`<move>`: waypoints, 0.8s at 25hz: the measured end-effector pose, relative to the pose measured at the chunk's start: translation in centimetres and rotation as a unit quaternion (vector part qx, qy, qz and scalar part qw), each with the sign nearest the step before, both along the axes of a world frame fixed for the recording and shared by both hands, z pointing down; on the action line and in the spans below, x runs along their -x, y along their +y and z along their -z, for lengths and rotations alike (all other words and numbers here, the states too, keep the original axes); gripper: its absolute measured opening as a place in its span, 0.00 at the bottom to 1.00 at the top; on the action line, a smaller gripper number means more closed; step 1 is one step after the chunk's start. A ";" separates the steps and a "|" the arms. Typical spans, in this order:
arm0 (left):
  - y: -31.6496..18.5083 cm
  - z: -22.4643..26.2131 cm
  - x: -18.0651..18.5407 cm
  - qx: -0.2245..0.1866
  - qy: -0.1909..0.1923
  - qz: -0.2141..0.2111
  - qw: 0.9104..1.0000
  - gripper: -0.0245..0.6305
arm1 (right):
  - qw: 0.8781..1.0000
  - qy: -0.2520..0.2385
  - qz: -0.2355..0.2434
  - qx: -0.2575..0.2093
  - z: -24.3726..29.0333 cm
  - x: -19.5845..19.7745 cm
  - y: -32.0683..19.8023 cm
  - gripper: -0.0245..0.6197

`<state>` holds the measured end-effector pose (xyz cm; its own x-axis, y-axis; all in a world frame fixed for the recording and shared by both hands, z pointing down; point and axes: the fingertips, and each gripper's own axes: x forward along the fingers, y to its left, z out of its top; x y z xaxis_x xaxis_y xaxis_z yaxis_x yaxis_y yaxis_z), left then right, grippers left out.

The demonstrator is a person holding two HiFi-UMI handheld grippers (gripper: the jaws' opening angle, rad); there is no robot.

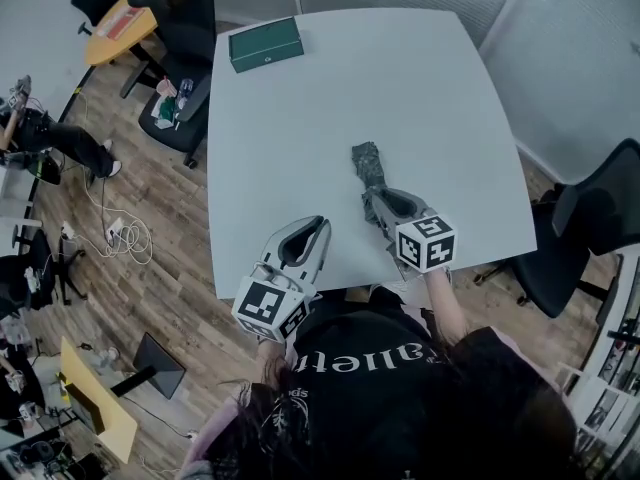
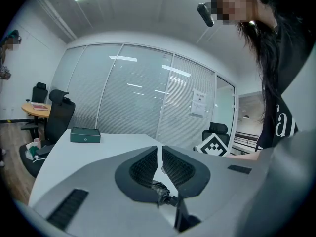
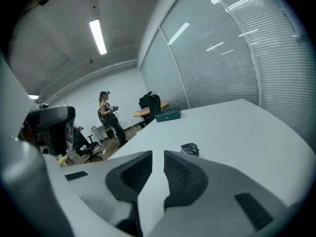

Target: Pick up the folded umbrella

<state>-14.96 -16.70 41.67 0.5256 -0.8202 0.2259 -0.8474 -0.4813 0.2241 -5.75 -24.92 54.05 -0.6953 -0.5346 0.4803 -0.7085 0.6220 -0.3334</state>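
The folded umbrella [image 1: 368, 163], a dark grey crumpled bundle, lies on the white table [image 1: 400, 88] right of centre. My right gripper [image 1: 370, 197] sits at its near end with the jaws shut and nothing between them. In the right gripper view the umbrella [image 3: 189, 149] lies just beyond the right jaw, outside the right gripper [image 3: 158, 154]. My left gripper [image 1: 321, 223] hovers near the table's front edge, left of the umbrella. The left gripper [image 2: 159, 149] is shut and holds nothing. A dark bit of the umbrella [image 2: 160, 188] shows through the slit below its pads.
A green box [image 1: 265, 45] stands at the table's far left corner. Black office chairs stand at the right [image 1: 590, 233] and at the far left [image 1: 185, 23], by a round wooden table [image 1: 120, 28]. A person [image 3: 109, 117] stands far off in the room.
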 end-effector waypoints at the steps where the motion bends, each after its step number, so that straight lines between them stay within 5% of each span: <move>1: -0.1 0.0 0.5 0.000 0.001 -0.001 1.000 0.11 | 1.000 0.015 -0.004 0.002 -0.8 0.0 -0.6 0.14; 9: -0.7 -0.7 4.0 0.006 0.011 -0.010 1.000 0.11 | 0.992 0.103 -0.039 0.065 -8.5 0.1 -5.1 0.46; 20: -1.2 -1.6 7.3 0.014 0.015 -0.025 0.999 0.11 | 0.966 0.211 -0.092 0.120 -16.6 0.0 -7.2 0.50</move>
